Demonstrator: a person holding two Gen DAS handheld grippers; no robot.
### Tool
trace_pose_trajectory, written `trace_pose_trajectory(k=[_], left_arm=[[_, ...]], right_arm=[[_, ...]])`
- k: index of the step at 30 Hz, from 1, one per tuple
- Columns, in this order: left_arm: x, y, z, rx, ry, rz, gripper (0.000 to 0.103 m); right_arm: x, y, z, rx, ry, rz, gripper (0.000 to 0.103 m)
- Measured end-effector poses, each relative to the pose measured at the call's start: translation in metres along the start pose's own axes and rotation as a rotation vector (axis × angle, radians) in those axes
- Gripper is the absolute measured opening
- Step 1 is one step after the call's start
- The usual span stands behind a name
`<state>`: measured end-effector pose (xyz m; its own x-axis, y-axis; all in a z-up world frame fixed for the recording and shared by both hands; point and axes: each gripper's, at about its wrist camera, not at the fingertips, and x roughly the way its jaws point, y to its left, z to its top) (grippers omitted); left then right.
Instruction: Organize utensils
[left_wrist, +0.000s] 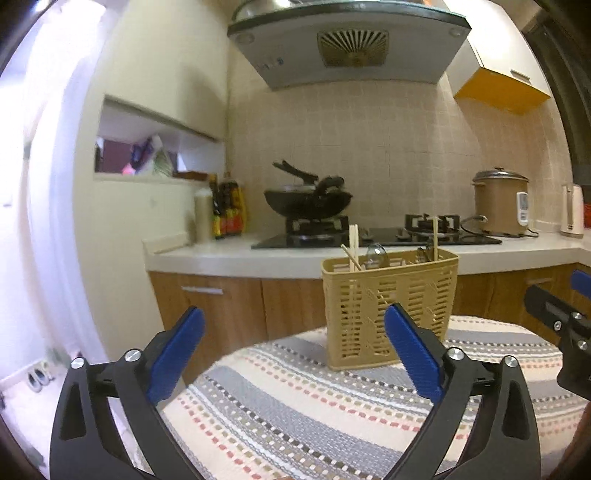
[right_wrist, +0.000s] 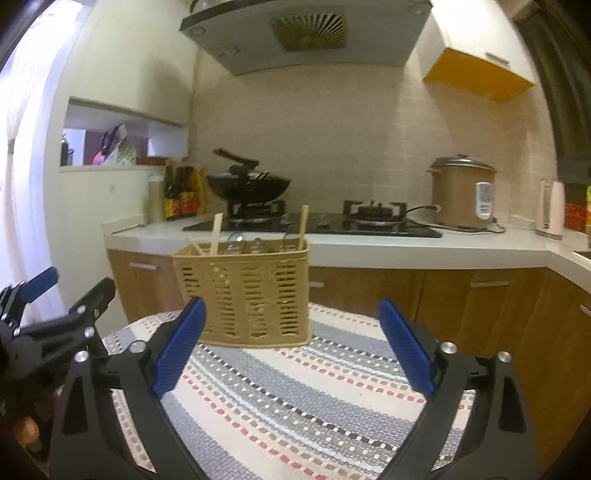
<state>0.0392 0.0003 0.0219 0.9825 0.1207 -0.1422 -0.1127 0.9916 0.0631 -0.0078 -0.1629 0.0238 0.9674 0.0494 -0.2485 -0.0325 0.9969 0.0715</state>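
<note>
A tan slotted utensil basket (left_wrist: 388, 314) (right_wrist: 247, 295) stands upright at the far edge of a striped tablecloth (left_wrist: 295, 406) (right_wrist: 295, 398). Wooden chopsticks (left_wrist: 354, 243) (right_wrist: 216, 236) and metal spoons (left_wrist: 376, 253) (right_wrist: 236, 242) stick up out of it. My left gripper (left_wrist: 295, 325) is open, nothing between its blue pads, short of the basket and to its left. My right gripper (right_wrist: 291, 317) is open and empty too, short of the basket, which lies between its fingers in the picture. Each gripper shows at the edge of the other's view.
Behind the table runs a kitchen counter (left_wrist: 221, 254) with a gas hob (left_wrist: 369, 236), a black wok (left_wrist: 306, 203), sauce bottles (left_wrist: 229, 210), a rice cooker (left_wrist: 502, 206) and a kettle (left_wrist: 572, 214). A range hood (left_wrist: 347, 40) hangs above. Wooden cabinets (right_wrist: 480, 295) stand below.
</note>
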Motion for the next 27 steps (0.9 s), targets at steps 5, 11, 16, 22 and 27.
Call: trace_pose_trajectory(k=[5, 11, 16, 22, 27], left_arm=[[-0.004, -0.001, 0.001, -0.041, -0.049, 0.006, 0.095], [-0.007, -0.016, -0.009, 0.048, -0.093, 0.055, 0.095], [0.000, -0.011, -0.009, 0.030, -0.047, 0.028, 0.095], [0.004, -0.002, -0.012, -0.005, -0.023, 0.027, 0.095], [0.003, -0.002, -0.013, -0.007, -0.024, 0.029, 0.095]], right_arm=[[0.003, -0.006, -0.003, 0.004, -0.017, -0.023, 0.093], [0.002, -0.006, -0.007, -0.005, -0.025, -0.020, 0.093], [-0.002, 0.006, -0.009, -0.060, -0.037, -0.006, 0.093], [-0.012, 0.013, -0.009, -0.090, -0.077, -0.004, 0.095], [-0.008, 0.007, -0.007, -0.057, -0.056, 0.003, 0.095]])
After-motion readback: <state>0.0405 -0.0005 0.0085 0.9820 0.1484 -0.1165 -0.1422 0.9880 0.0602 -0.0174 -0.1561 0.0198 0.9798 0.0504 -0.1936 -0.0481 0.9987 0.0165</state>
